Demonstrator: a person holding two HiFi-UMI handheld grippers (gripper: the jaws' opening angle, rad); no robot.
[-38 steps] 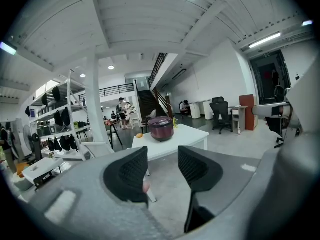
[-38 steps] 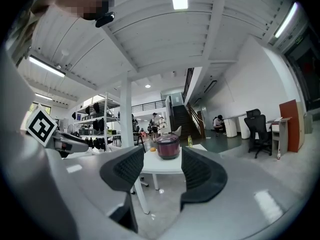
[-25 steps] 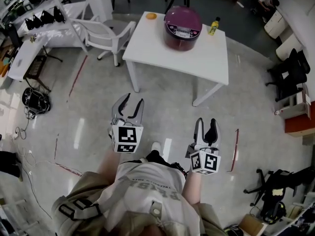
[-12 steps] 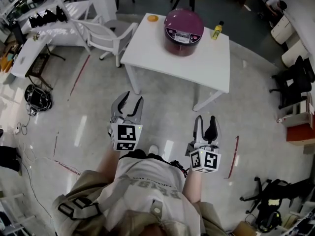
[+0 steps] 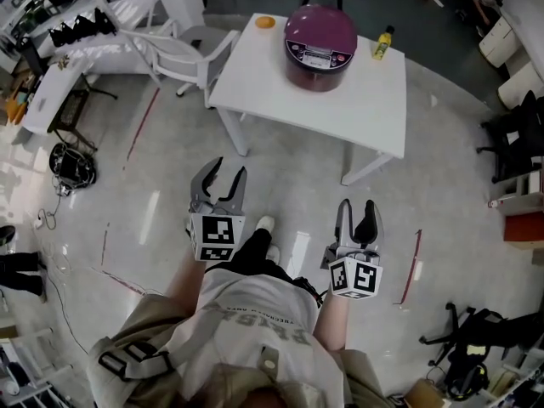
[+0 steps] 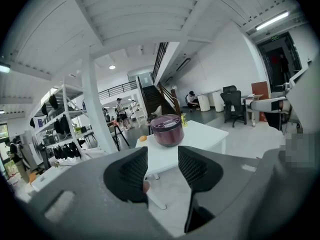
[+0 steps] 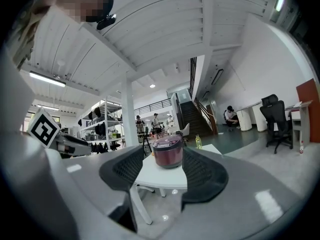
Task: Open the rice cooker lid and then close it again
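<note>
— Tongs?
— Left gripper (image 5: 227, 170) and right gripper (image 5: 357, 206) both released, empty: I am well short of the table (image 5: 340, 113).
— Cooker?
— Rice cooker (image 5: 320, 53) stands on the table's far part, lid (image 5: 320, 25) down; approach needed first.

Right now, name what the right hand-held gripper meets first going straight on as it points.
Probably the round purple rice cooker framed between the open jaws of the right hand-held gripper, or the near edge of the white table under it; depth is unclear.
</note>
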